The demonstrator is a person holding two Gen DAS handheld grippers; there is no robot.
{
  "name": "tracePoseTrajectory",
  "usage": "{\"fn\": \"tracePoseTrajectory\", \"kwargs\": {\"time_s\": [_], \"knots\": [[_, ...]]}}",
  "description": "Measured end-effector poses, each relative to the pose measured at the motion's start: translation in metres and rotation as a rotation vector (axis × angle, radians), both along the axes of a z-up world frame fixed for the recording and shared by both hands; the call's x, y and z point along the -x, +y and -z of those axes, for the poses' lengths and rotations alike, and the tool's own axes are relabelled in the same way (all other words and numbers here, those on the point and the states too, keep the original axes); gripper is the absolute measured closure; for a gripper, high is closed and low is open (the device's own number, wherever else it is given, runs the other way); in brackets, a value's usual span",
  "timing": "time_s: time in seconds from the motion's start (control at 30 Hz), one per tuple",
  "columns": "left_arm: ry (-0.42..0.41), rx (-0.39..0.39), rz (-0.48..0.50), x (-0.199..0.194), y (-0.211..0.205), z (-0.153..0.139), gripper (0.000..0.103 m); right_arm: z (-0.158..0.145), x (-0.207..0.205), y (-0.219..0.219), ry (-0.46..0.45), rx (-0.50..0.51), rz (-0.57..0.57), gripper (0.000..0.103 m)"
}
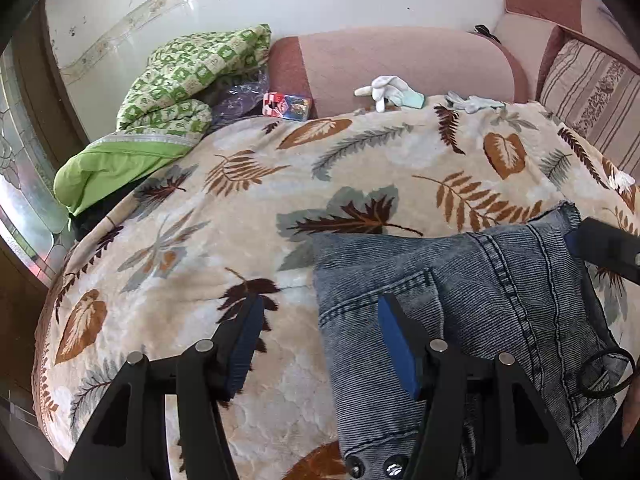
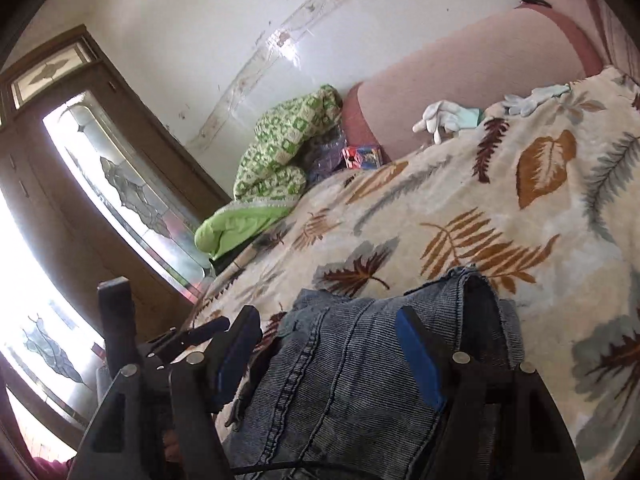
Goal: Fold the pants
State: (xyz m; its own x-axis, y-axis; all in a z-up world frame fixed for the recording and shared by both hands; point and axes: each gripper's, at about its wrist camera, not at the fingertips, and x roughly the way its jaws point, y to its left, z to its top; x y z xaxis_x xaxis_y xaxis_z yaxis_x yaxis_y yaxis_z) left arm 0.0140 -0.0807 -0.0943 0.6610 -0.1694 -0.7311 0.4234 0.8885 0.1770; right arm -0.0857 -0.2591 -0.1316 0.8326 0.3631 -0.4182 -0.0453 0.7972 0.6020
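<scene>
Fig.: folded grey-blue denim pants [image 1: 460,312] lie flat on a cream plush blanket w/ brown and grey leaf print [image 1: 240,208], toward the blanket's near edge. All places given rel. to the pants.

Left gripper [image 1: 322,344], black frame w/ blue pads: jaws apart, nothing clamped. One pad is over the pants' pocket area, the other over bare blanket just beside the pants' edge; contact w/ the cloth cannot be told. Two dark metal buttons [image 1: 374,468] show at the pants' near end, between the finger frames.

Right gripper [image 2: 328,348], same build: jaws apart, empty, both over the pants; a raw hem edge of the pants [image 2: 468,280] lies just past the fingertips. Part of this gripper also shows in the left-wrist view at the pants' far-right corner.

Beyond the pants, well apart: white work gloves [image 1: 388,90] at the blanket's far edge, against a pink upholstered sofa back [image 1: 400,64]. Far left of the pants: green-and-white patterned quilt bundle [image 1: 192,76] and a small red printed box [image 1: 286,106]. Further left in the right-wrist view: wooden door w/ patterned glass panes [image 2: 120,184].
</scene>
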Motion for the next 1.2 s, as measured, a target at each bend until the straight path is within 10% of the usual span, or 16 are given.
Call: {"fn": "tracePoseTrajectory", "kwargs": {"time_s": [0.23, 0.4, 0.83, 1.2], "knots": [[0.019, -0.098, 0.044, 0.005, -0.025, 0.047, 0.044, 0.068, -0.027, -0.039, 0.318, -0.142, 0.091, 0.027], [-0.064, -0.147, 0.058, 0.015, -0.03, 0.052, 0.044, 0.065, -0.024, -0.029, 0.29, -0.042, 0.079, 0.026], [-0.026, 0.074, 0.029, 0.028, 0.013, 0.018, 0.033, 0.01, 0.062, -0.011, 0.043, 0.034, 0.147, 0.026], [0.006, 0.101, 0.027, 0.05, 0.028, 0.013, 0.028, 0.028, 0.091, 0.045, 0.139, 0.05, -0.084, 0.026]]}}
